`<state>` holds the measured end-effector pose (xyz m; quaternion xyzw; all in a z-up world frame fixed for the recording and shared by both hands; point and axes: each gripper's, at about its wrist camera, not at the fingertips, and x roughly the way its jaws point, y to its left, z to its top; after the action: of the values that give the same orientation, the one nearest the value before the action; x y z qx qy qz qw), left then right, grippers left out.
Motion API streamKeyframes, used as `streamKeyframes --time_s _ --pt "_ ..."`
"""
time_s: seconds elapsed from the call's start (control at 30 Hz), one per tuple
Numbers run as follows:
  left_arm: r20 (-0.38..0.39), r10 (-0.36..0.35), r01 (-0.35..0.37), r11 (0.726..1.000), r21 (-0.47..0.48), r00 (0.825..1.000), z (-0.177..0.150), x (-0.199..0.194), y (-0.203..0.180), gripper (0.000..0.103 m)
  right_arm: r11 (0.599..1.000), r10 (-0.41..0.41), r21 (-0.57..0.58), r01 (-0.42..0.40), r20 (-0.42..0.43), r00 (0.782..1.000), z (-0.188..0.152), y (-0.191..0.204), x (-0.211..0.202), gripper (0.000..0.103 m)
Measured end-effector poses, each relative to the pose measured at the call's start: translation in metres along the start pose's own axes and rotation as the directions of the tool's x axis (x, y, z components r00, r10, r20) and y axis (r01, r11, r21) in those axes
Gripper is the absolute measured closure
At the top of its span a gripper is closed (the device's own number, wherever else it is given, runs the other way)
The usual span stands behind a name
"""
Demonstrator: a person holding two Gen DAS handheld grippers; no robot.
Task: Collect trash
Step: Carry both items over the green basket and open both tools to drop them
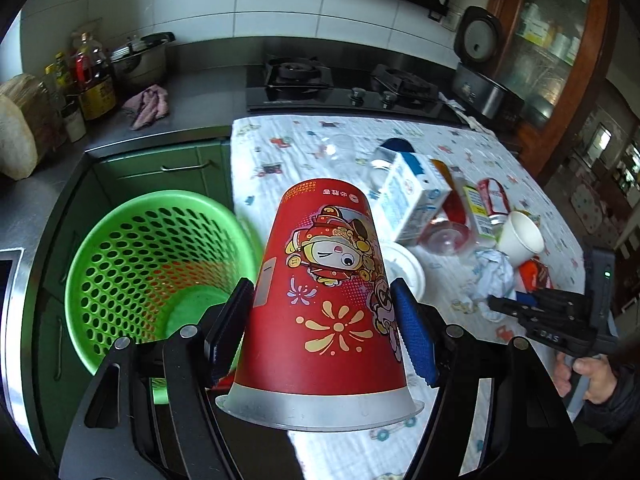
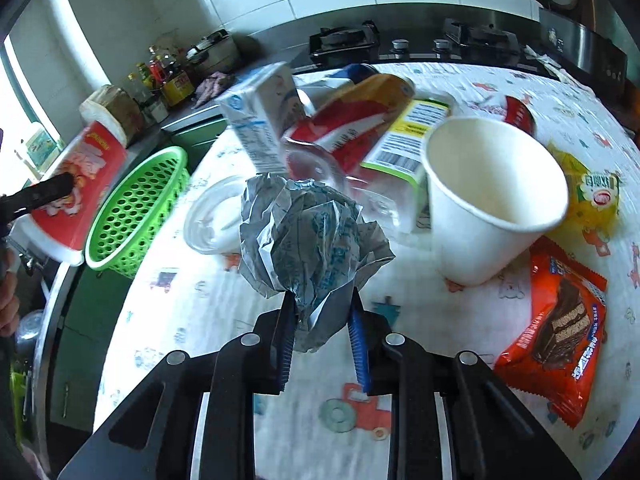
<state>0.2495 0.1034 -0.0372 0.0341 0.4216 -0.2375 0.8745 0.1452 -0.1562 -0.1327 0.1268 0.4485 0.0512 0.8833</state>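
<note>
Your left tool holds a red paper cup upside down, its pads pressed on the two sides of the cup wall and the silver rim nearest the camera. The cup hangs over the near edge of the surface, just beside the green perforated basket, which stands below and to the left of the cloth-covered surface. In the left wrist view the basket looks empty apart from its green floor, though the lower part is hidden behind the tool.

Your right tool is closed on a crumpled ball of grey-white paper. The blue pads pinch the lower tail of the ball and the bulk of it bulges above the fingers. The ball appears to be raised slightly off the cloth; the view is too blurred to confirm this.

The remaining trash lies on the surface beyond the ball:
- a white paper cup, tipped on its side, mouth toward the camera;
- an orange snack wrapper just right of it;
- a yellow packet farther right;
- a white-and-blue carton, leaning;
- a red-and-orange package beside a green-and-white box;
- a clear plastic lid to the left of the ball.
</note>
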Motion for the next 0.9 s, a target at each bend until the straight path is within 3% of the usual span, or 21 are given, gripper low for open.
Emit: streamKeyframes --time_s 0.27,0.47,0.7,0.77,0.9 --pt "-0.005 0.119 -0.118 0.985 -0.125 0.993 0.006 0.007 0.087 0.034 0.992 0.091 -0.088 -0.089 0.016 0.996 0.030 0.059 -0.011 0.080" --pt "-0.069 0.167 -0.176 0.971 -0.164 0.984 0.003 0.032 0.131 0.034 0.976 0.163 -0.145 -0.163 -0.008 0.987 0.063 0.111 0.004 0.080" --pt "-0.102 0.146 -0.167 0.954 -0.250 0.984 -0.009 0.051 0.171 0.032 0.955 0.191 -0.219 -0.200 -0.062 0.980 0.092 0.174 0.044 0.079" --pt "-0.099 0.134 -0.156 0.950 -0.271 0.986 -0.012 0.052 0.179 0.023 0.951 0.189 -0.235 -0.202 -0.077 0.979 0.095 0.186 0.056 0.079" --pt "-0.079 0.137 -0.154 0.943 -0.294 0.987 -0.015 0.046 0.188 0.023 0.943 0.186 -0.261 -0.208 -0.108 0.977 0.099 0.209 0.078 0.078"
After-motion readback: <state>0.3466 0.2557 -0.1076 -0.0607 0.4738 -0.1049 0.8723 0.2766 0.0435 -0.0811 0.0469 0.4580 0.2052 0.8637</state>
